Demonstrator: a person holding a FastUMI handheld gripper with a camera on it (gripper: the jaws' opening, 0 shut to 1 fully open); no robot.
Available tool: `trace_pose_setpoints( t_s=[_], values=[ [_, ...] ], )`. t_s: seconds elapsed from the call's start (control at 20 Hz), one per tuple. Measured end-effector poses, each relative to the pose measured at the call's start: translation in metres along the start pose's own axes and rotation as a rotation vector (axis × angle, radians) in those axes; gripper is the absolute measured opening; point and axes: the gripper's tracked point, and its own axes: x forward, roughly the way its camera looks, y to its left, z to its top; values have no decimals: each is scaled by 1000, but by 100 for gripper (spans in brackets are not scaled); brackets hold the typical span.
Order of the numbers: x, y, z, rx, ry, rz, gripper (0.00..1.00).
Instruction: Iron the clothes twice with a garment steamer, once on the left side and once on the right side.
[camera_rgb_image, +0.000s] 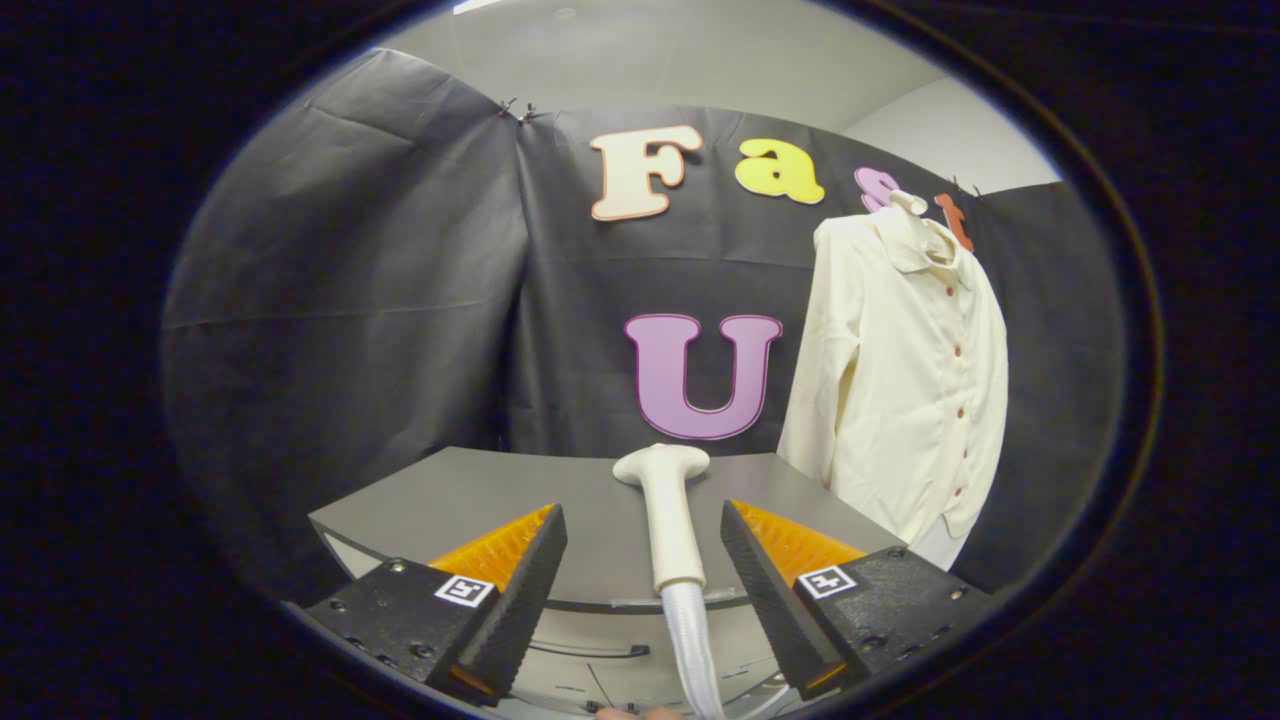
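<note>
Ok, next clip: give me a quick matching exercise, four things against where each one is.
1. steamer head
2. shirt
3. hose
4. gripper

A. hangs against the booth wall, beyond the table's far corner
B. open, fingers either side of the steamer handle, not touching it
C. lies on the grey table, between the fingers
D. runs down from the handle's near end, off the table's front edge

Pairs: 1-C, 2-A, 3-D, 4-B
</note>
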Motion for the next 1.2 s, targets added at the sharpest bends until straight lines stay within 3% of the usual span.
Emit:
trace_pose_setpoints(
  t_s=[0.3, 0.55, 0.75, 0.95, 1.0, 1.2],
  values=[
    [45, -7, -22, -42, 101, -21, 95],
    [78, -8, -37, -76, 156, -45, 90],
    [96, -5, -52, -82, 215, -43, 75],
    [99, -18, -60, -84, 224, -95, 66],
    [102, -15, -60, -82, 219, -80, 55],
    [94, -18, -54, -89, 195, -63, 42]
  ],
)
